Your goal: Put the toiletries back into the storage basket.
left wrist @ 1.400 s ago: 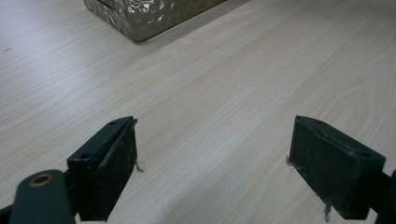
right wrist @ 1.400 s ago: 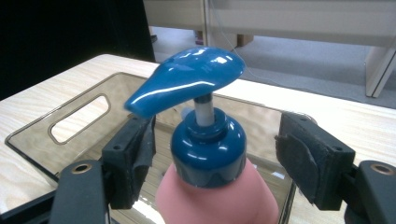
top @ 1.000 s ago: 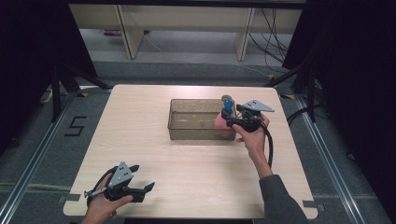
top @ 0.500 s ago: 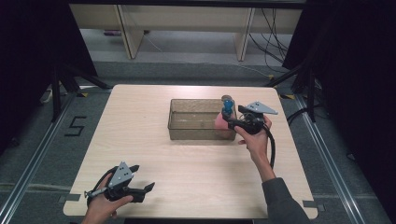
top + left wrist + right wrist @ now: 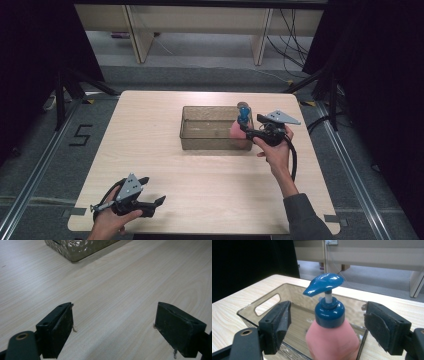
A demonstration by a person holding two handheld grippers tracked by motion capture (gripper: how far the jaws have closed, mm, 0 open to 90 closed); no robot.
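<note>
The table (image 5: 165,165) has a pale wood-grain top, smooth with a faint sheen. On it, the bin (image 5: 294,293) is clear, brown-tinted plastic with a rippled, glinting wall. Inside the bin, at its right end, the pump bottle (image 5: 333,340) has a matt pink plastic body and a glossy blue plastic collar and pump head. The right claw (image 5: 327,325) wears dull black pads, scuffed and fraying at the edges; the left claw (image 5: 113,330) near the table's front edge has the same worn matt black pads.
</note>
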